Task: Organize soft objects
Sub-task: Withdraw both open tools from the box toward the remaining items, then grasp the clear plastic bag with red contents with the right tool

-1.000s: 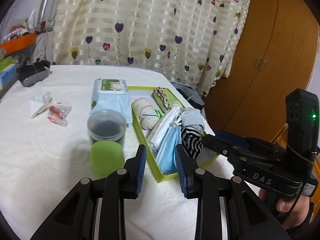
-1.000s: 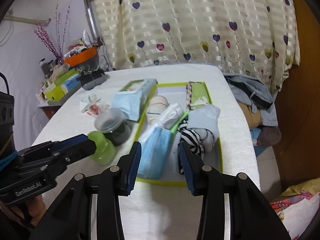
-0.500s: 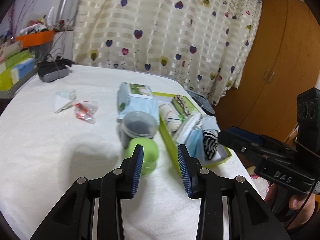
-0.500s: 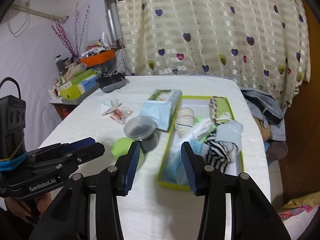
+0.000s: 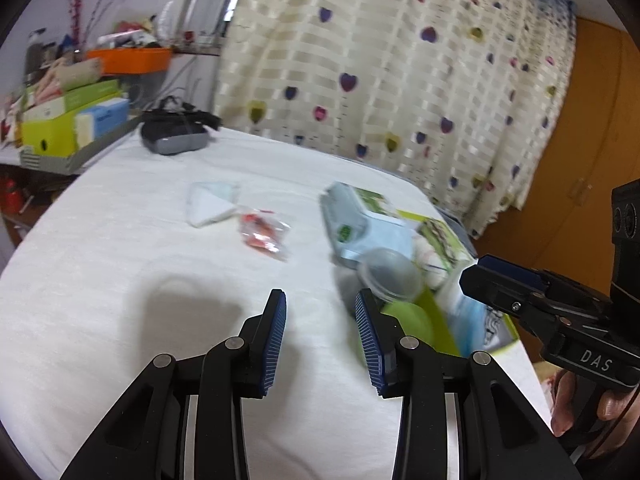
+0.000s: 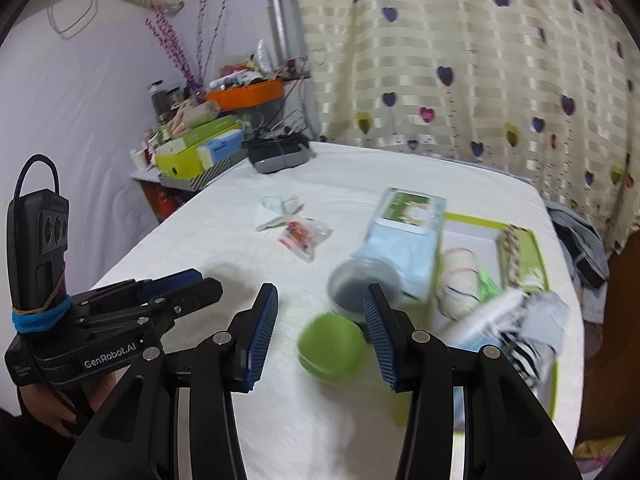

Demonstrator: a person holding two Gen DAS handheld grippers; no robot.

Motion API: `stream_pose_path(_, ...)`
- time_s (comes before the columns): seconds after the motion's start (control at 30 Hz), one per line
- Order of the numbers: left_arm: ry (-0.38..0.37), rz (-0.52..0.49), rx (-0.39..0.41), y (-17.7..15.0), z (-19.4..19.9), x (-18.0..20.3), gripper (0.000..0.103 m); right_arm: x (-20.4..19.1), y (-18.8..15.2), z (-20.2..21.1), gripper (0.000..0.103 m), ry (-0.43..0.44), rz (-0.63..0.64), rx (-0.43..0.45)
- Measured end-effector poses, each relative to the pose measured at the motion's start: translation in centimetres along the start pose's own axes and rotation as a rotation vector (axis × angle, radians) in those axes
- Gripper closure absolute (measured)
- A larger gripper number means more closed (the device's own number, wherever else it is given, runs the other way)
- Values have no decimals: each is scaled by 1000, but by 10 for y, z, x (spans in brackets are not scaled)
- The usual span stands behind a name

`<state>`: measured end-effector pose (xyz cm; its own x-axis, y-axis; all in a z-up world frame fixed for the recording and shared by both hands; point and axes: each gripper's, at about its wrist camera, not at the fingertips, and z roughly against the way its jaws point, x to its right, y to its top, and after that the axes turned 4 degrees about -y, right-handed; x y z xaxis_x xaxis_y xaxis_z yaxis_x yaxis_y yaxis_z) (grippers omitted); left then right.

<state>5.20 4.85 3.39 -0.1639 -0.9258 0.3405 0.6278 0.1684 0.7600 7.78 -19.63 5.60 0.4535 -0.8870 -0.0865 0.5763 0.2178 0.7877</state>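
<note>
A green-rimmed tray on the white bed holds a rolled white cloth, face masks and striped socks. A wet-wipes pack, a grey jar and a green round container sit left of it. Further left lie a white tissue and a red packet. My left gripper is open and empty over bare sheet. My right gripper is open above the green container, touching nothing. Each shows in the other's view: left gripper, right gripper.
A black and grey device lies at the bed's far edge. Boxes and an orange basket crowd a side shelf at the left. A heart-print curtain hangs behind, a wooden wardrobe stands at the right, and clothes are heaped beside the bed.
Both grippers have swung left, away from the tray, which now sits at the right of each view. Both pairs of jaws stand a little wider. Nothing was picked up.
</note>
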Motion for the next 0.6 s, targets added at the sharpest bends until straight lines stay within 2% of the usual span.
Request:
stream_pose_path(0.23,59,23,3,13,-7,-37,68,-23,21,-41,57,36,66,-56)
stream_pose_path(0.6,137,-4,-9,40,-21,-77,68,-48,63,-123,57,48,171,-214)
